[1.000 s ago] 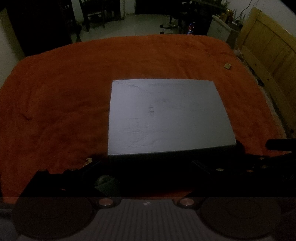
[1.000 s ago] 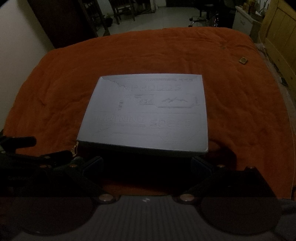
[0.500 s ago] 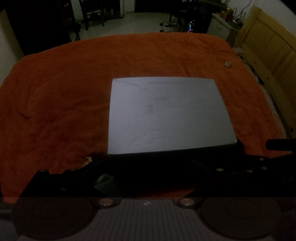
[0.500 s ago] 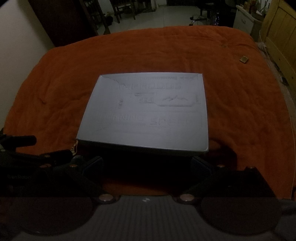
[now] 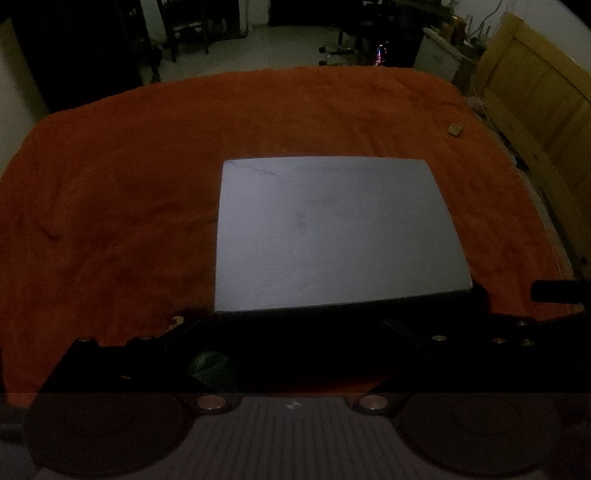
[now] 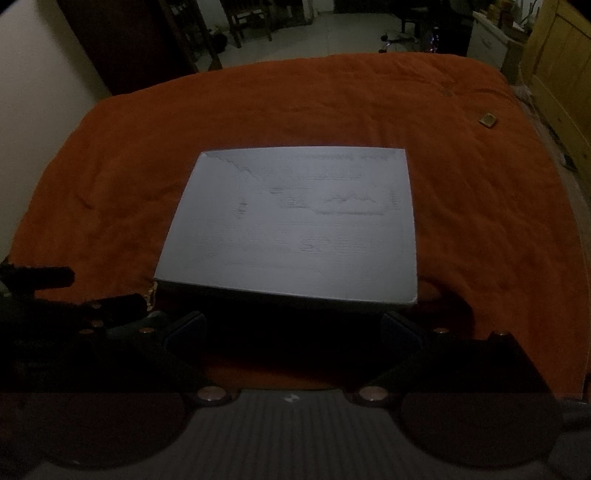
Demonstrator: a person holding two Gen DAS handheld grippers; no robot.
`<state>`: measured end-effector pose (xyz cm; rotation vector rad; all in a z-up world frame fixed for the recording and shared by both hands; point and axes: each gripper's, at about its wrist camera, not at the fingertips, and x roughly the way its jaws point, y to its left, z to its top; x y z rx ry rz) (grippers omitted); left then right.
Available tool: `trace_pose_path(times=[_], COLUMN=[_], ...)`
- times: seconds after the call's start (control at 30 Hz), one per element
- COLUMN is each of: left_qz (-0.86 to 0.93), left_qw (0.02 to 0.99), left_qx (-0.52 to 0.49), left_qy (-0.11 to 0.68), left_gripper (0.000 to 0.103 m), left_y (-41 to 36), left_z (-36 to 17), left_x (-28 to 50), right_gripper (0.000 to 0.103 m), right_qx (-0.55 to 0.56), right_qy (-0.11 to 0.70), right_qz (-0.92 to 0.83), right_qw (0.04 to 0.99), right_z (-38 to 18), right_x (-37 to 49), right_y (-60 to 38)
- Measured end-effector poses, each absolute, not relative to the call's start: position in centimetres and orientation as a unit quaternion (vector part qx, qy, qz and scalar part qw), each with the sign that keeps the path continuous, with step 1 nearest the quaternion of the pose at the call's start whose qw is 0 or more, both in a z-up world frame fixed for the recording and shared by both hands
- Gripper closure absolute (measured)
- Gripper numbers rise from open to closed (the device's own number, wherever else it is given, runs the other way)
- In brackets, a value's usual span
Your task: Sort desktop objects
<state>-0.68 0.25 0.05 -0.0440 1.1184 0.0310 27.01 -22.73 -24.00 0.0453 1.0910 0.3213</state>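
A flat grey-white box [image 5: 332, 236] with faint printing lies on the orange blanket [image 5: 110, 184]; it also shows in the right wrist view [image 6: 295, 221]. My left gripper [image 5: 291, 339] is open, its fingers wide apart just short of the box's near edge. A small dark green object [image 5: 207, 365] sits by its left finger. My right gripper [image 6: 293, 332] is open too, just before the box's near edge. A small tan item [image 6: 152, 291] lies at the box's near left corner. Another small tan piece [image 5: 454, 129] lies far right on the blanket.
The blanket covers a bed with a wooden headboard [image 5: 535, 110] along the right. Beyond the far edge are a tiled floor, chairs [image 5: 192, 29] and a white cabinet [image 5: 439, 59]. The room is dim. The other gripper's dark frame [image 6: 55, 306] shows at the right wrist view's left side.
Both views shifted slightly; the box sits a little lower in frame and the image is blurred by motion. Both grippers stay open.
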Motion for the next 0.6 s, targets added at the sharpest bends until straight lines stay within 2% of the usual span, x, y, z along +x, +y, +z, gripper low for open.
trace_pose_path(times=[0.6], left_qz=[0.018], left_qw=[0.848], left_qx=[-0.013], left_qy=[0.53], left_gripper=[0.001], left_y=[0.17], left_z=[0.3], left_x=[-0.48], right_gripper=[0.0], right_qx=[0.028], right_qy=[0.51], right_qz=[0.153], right_qw=[0.846], right_z=[-23.51], right_x=[27.54], right_y=[-22.48])
